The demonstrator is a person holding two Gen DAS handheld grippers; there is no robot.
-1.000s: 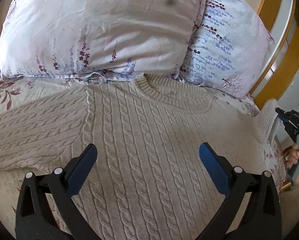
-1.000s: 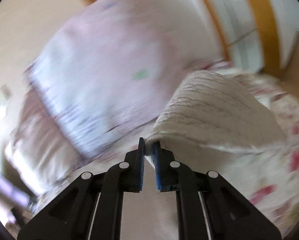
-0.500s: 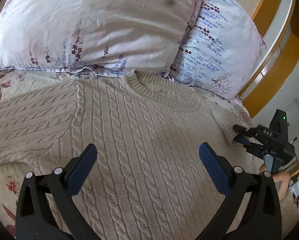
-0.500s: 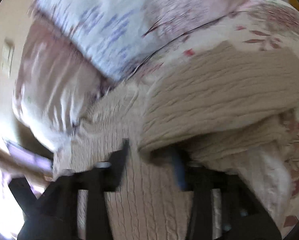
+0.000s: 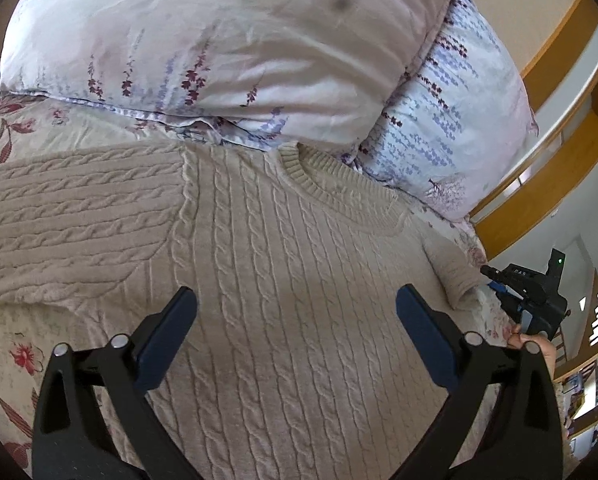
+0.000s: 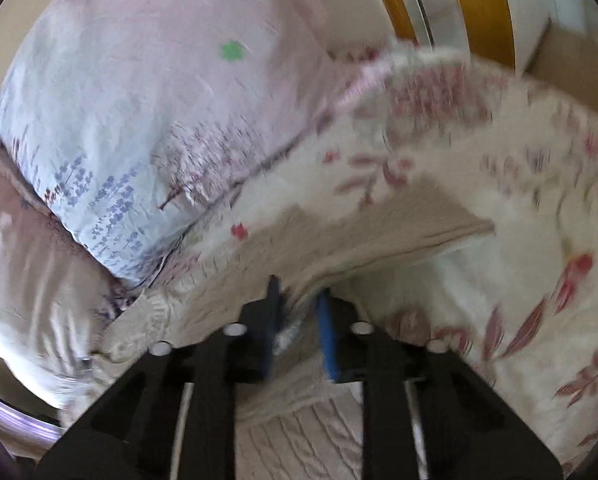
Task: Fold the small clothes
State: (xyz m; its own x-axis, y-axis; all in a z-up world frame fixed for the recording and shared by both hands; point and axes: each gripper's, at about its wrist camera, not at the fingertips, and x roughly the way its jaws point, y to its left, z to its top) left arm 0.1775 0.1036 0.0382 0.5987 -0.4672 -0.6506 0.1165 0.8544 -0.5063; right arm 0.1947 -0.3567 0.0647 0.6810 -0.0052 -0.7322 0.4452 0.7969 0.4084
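A bed with a floral sheet (image 5: 15,360) fills both views, with two floral pillows at its head: a large pinkish pillow (image 5: 227,48) and, beside it on the right, a bluish pillow (image 5: 459,120); orange wooden trim (image 5: 555,184) runs behind them. A cream cable-knit sweater (image 5: 283,280) lies flat on the sheet, front up, its ribbed collar (image 5: 331,196) touching the lower edge of the pinkish pillow. One sleeve extends flat toward the left edge of the left wrist view. The opposite sleeve (image 5: 451,276) is doubled back near the bed's right side, its bunched end just beside my right claw (image 5: 499,286). My left claw (image 5: 295,320) hangs above the sweater's body with its blue-padded fingers (image 5: 167,340) spread wide, holding nothing. In the right wrist view, which is blurred by motion, my right claw (image 6: 299,320) shows a narrow gap between its fingers, and knitted cloth of the sweater (image 6: 299,440) lies in and around that gap; I cannot tell whether the fingers are pinching it. From that view the folded sleeve (image 6: 379,236) arches over the sheet (image 6: 539,280) ahead of the claw, with the bluish pillow (image 6: 139,120) to the left. My right hand (image 5: 539,350) is partly visible at the bed's edge, behind the left claw's finger.
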